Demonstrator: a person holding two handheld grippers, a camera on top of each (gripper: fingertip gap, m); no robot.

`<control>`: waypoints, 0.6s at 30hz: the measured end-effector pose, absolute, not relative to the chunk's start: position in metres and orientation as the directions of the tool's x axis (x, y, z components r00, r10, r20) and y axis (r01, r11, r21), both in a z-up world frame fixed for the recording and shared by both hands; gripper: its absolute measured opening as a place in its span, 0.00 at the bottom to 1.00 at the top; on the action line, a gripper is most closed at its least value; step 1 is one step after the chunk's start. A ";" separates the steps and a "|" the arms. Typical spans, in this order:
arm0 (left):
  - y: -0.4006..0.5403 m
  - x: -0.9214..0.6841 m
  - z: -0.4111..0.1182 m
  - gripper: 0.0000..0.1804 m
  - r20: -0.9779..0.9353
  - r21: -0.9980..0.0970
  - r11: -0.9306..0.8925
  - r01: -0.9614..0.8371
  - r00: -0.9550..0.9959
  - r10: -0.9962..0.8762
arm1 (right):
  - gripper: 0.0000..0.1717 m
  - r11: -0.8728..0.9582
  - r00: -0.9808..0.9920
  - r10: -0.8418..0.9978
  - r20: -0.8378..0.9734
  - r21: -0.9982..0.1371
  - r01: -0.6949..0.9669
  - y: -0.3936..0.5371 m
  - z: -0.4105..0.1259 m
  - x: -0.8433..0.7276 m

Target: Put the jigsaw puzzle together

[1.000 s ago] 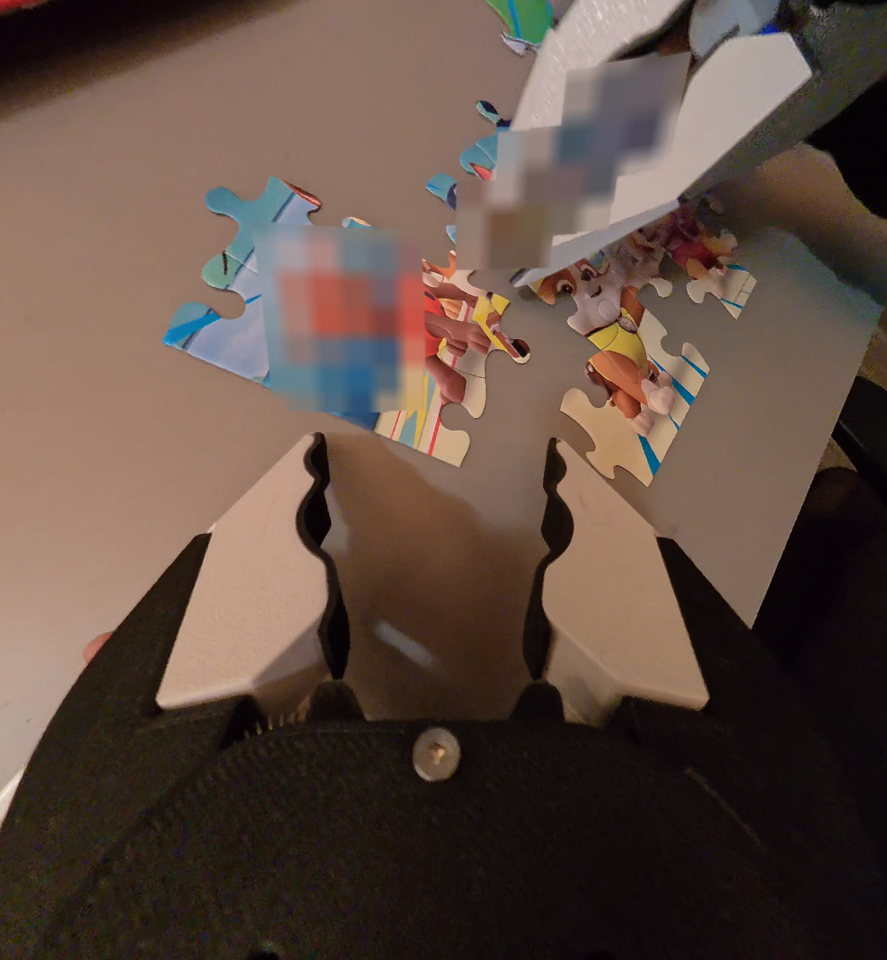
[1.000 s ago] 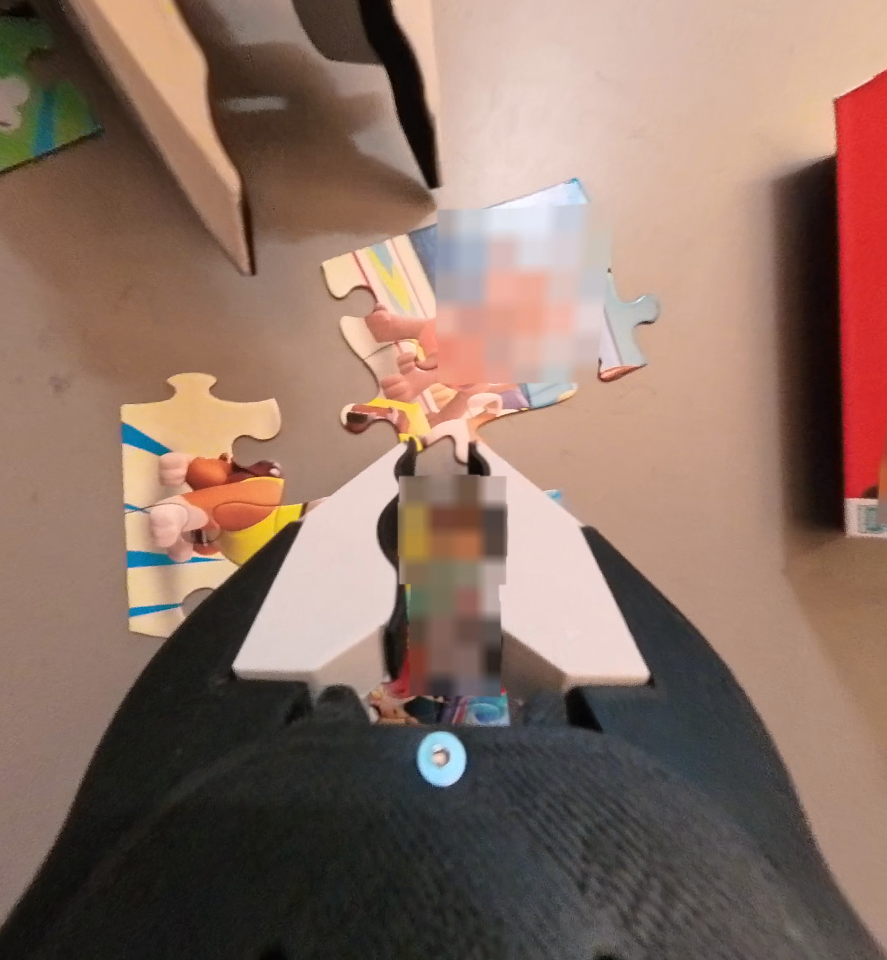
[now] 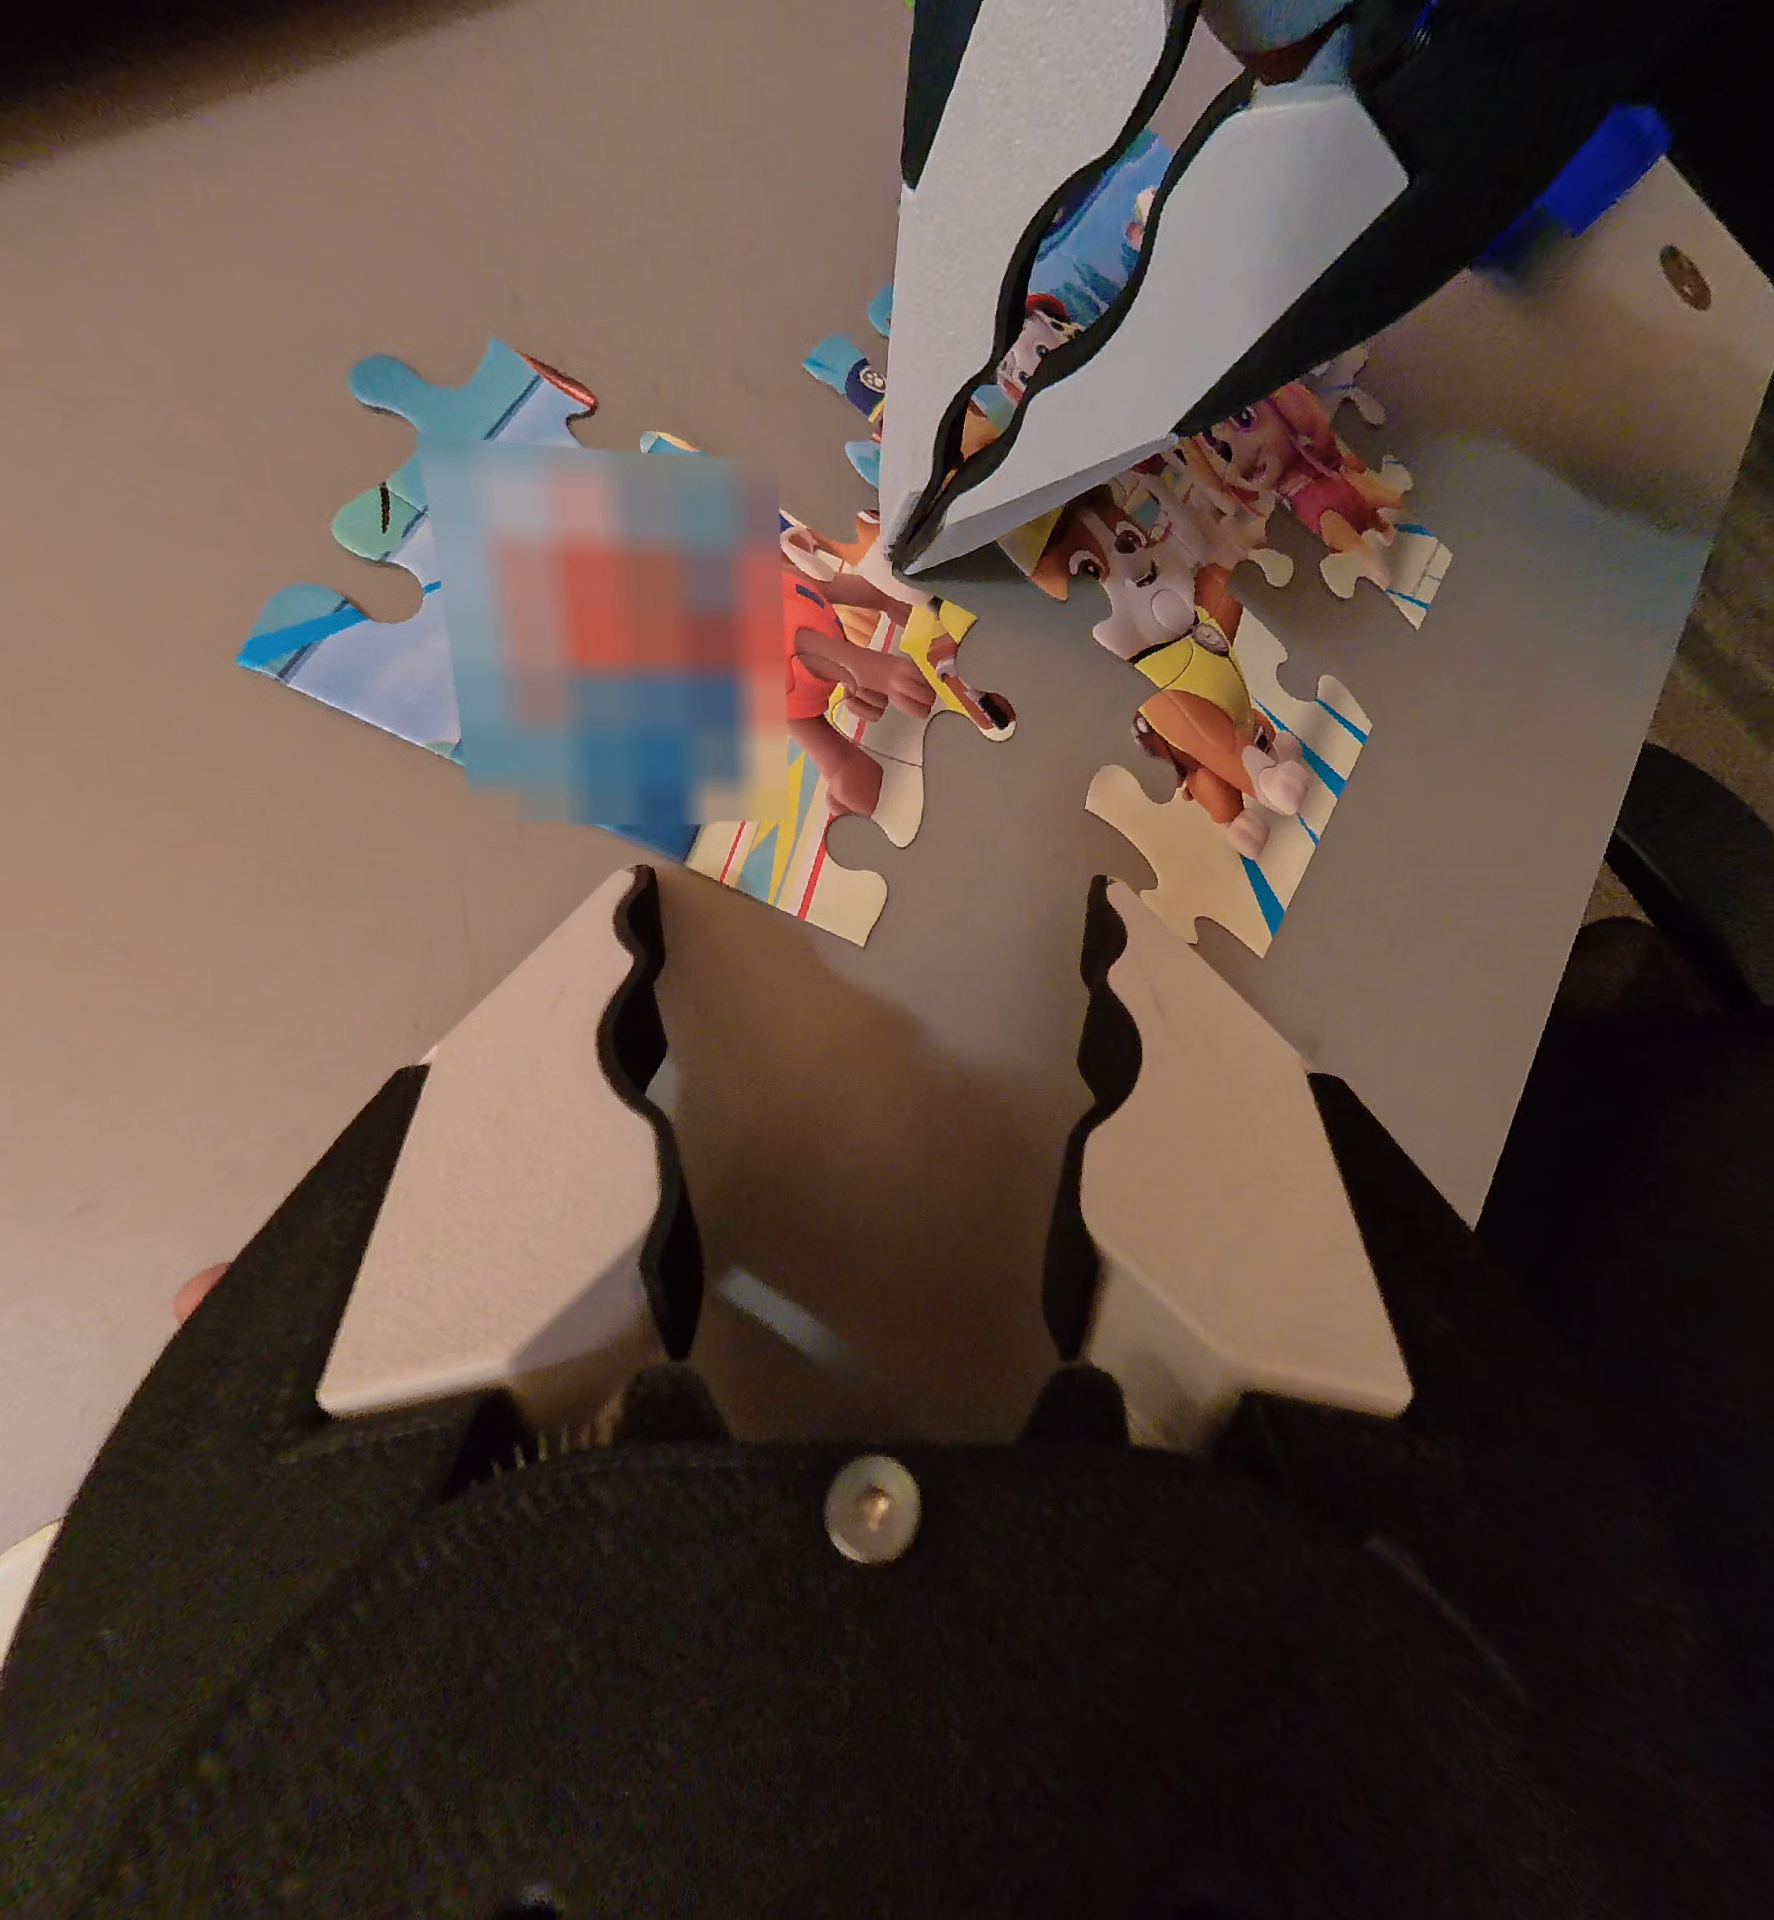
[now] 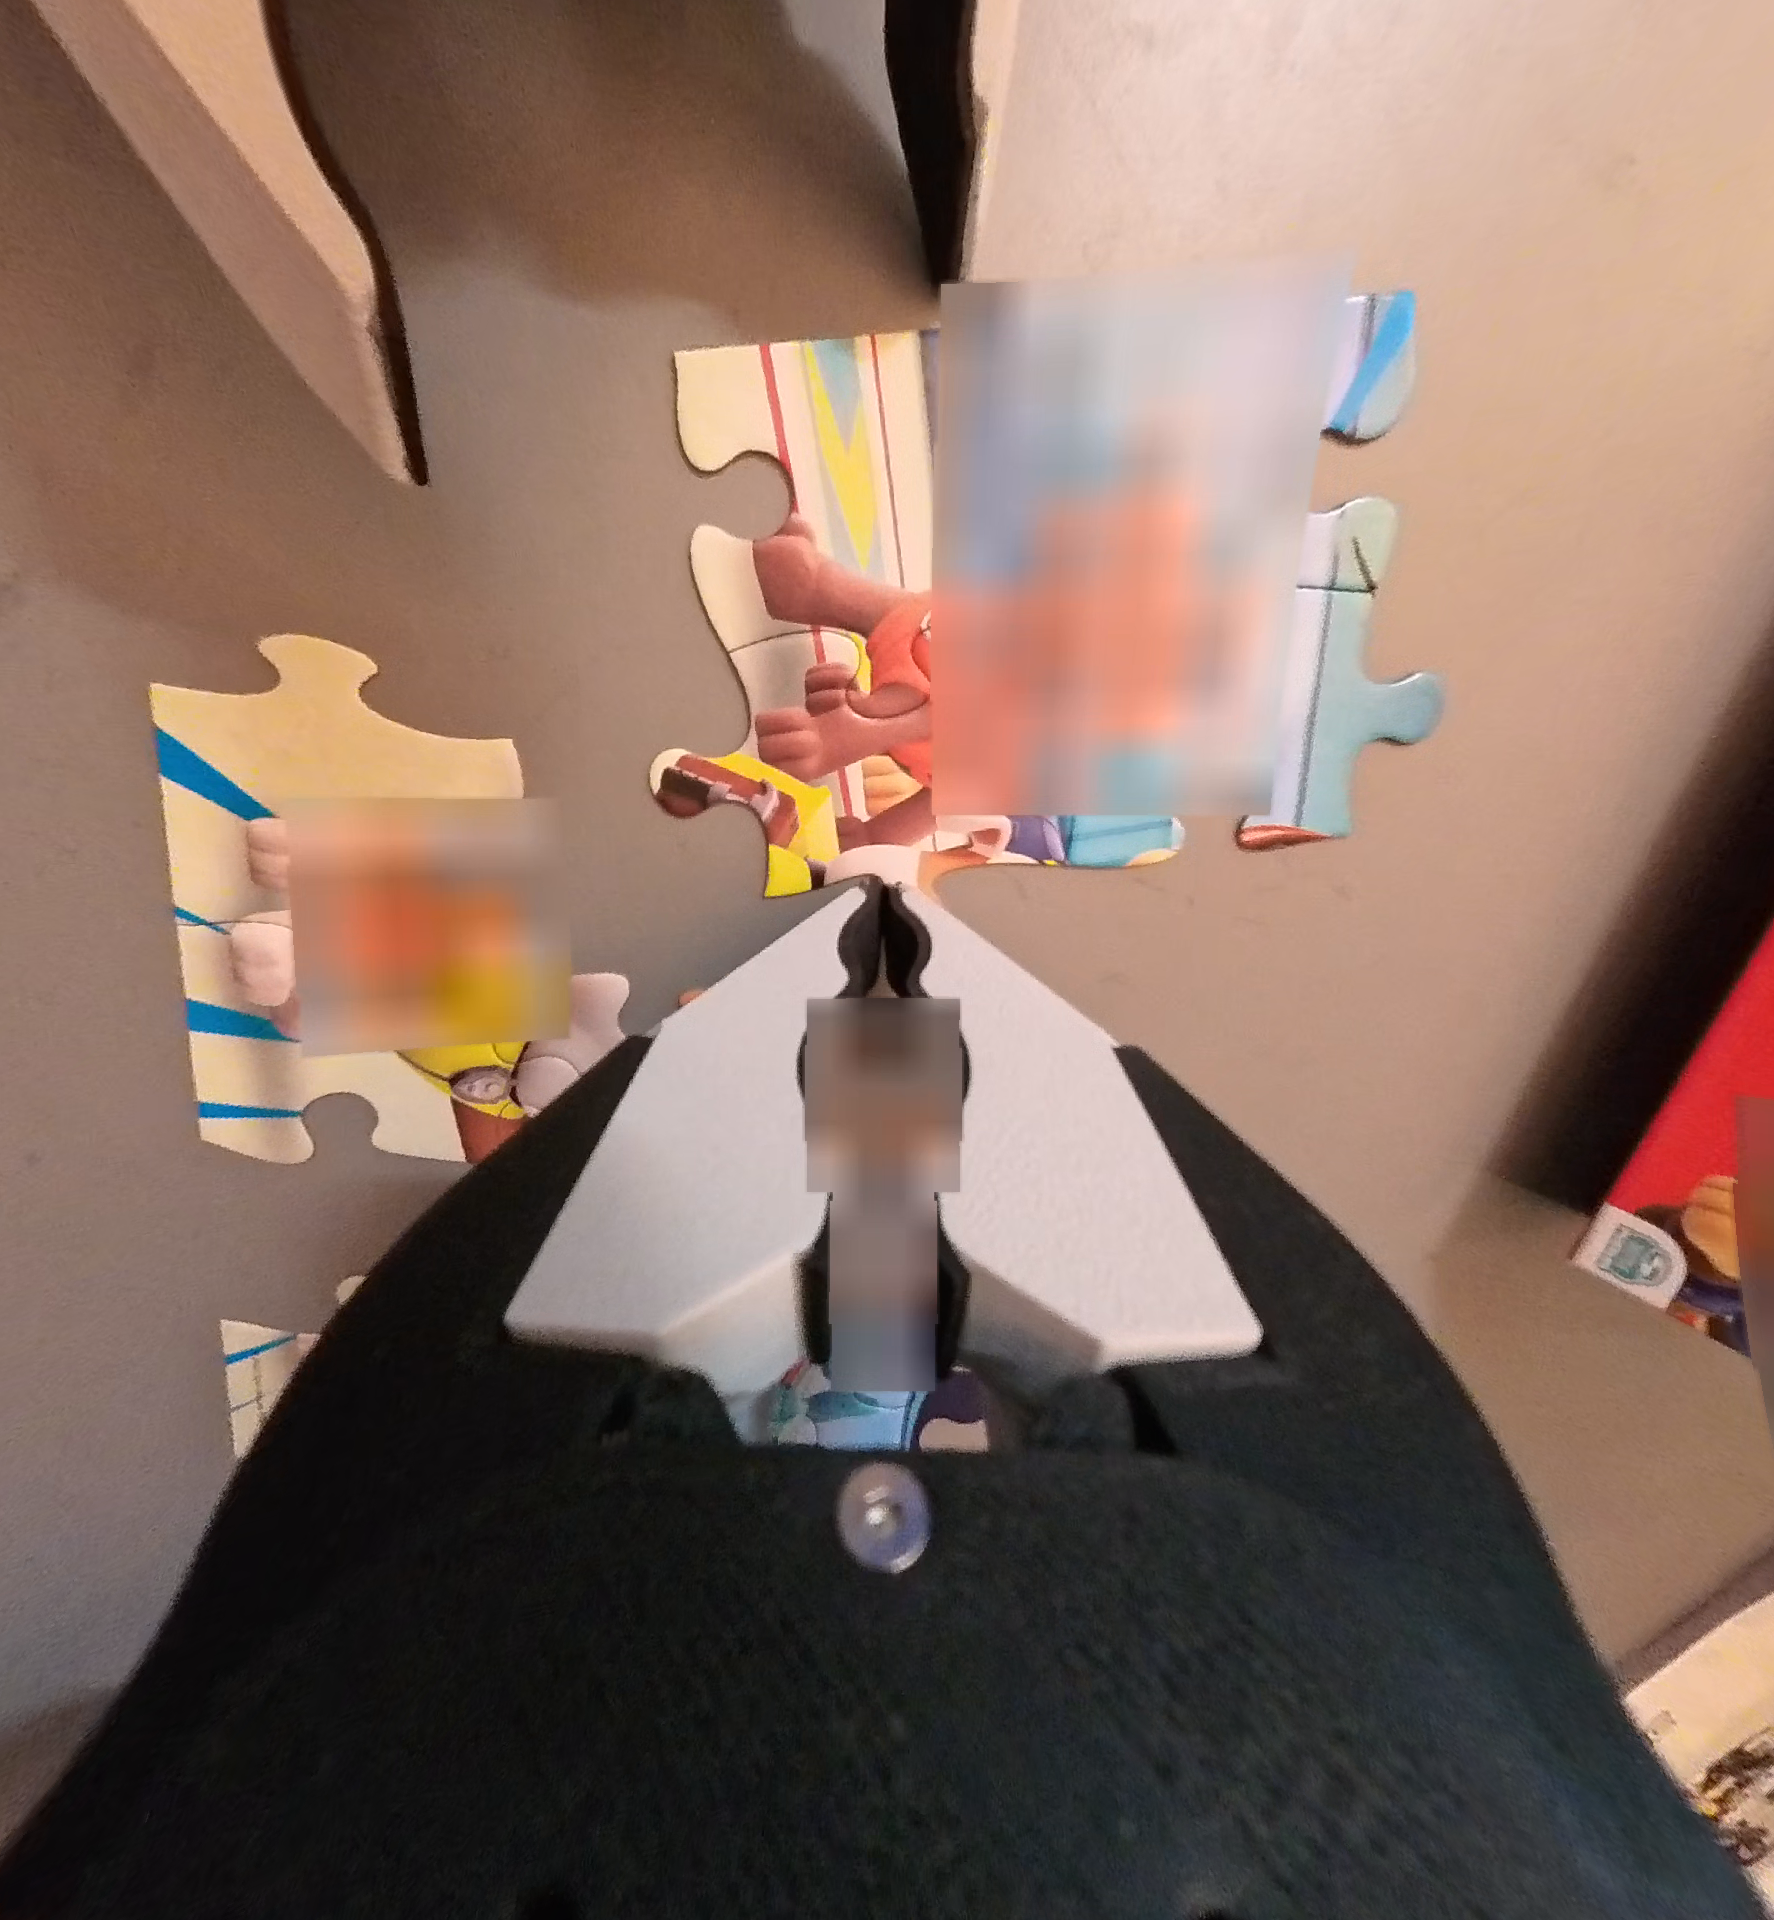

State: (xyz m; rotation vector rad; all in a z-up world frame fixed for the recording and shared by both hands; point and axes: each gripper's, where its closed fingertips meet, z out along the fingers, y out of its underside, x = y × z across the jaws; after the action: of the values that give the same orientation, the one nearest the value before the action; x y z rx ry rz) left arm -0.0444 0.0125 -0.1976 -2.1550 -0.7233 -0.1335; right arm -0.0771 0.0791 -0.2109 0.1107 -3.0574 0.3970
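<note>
A cluster of joined cartoon puzzle pieces (image 3: 862, 675) lies flat on the grey table (image 3: 187, 935); it also shows in the right wrist view (image 4: 821, 623). My left gripper (image 3: 872, 888) is open and empty, just short of the cluster's near edge. Its fingers (image 4: 270, 208) show at the top of the right wrist view. My right gripper (image 4: 881, 891) is shut, and its tips rest at a white tab on the cluster's edge. It also shows in the left wrist view (image 3: 904, 556), tilted down onto the cluster. A loose piece with a yellow-clad pup (image 3: 1215, 748) lies beside the cluster, apart from it (image 4: 322, 727).
More pieces lie under and behind the right gripper, one with a pink pup (image 3: 1319, 478). A red puzzle box (image 4: 1745, 1039) stands to the right. The table's edge (image 3: 1589, 831) runs close on the right. A printed sheet (image 4: 1745, 1745) is at the lower right. Tip to tip, the grippers are about 9 cm apart.
The right gripper's jaws, slightly apart a second ago, have come together at the cluster's tab. The left gripper has stayed open and has hardly moved.
</note>
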 end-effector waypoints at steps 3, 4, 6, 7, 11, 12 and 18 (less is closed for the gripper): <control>0.011 -0.044 -0.195 0.44 0.328 -0.696 -0.478 0.536 0.829 0.452 | 0.00 0.959 -0.994 -0.061 0.085 -0.272 -0.082 0.077 -0.206 -0.082; 0.011 -0.044 -0.195 0.44 0.331 -0.697 -0.475 0.538 0.828 0.452 | 0.00 0.955 -0.995 -0.055 0.085 -0.285 -0.077 0.076 -0.204 -0.084; 0.011 -0.044 -0.195 0.44 0.338 -0.697 -0.468 0.543 0.825 0.452 | 0.05 0.958 -0.997 -0.046 0.059 -0.280 -0.061 0.077 -0.205 -0.085; 0.011 -0.044 -0.195 0.44 0.341 -0.697 -0.467 0.544 0.824 0.452 | 0.07 0.963 -0.998 -0.051 0.042 -0.262 -0.060 0.079 -0.208 -0.084; 0.010 -0.045 -0.195 0.44 0.341 -0.698 -0.465 0.545 0.824 0.453 | 0.10 0.972 -0.998 -0.069 -0.007 -0.226 -0.065 0.080 -0.212 -0.080; 0.010 -0.045 -0.195 0.44 0.343 -0.699 -0.463 0.545 0.823 0.452 | 0.09 0.974 -0.997 -0.074 -0.010 -0.213 -0.071 0.080 -0.212 -0.080; 0.012 -0.045 -0.195 0.44 0.355 -0.701 -0.456 0.549 0.822 0.445 | 0.04 0.985 -0.989 -0.149 -0.008 -0.093 -0.148 0.079 -0.213 -0.079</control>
State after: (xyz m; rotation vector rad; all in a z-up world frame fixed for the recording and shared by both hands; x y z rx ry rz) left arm -0.0451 0.0125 -0.1955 -2.1208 -0.7276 -0.1505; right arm -0.0791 0.0794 -0.2134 0.2354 -3.1443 0.1462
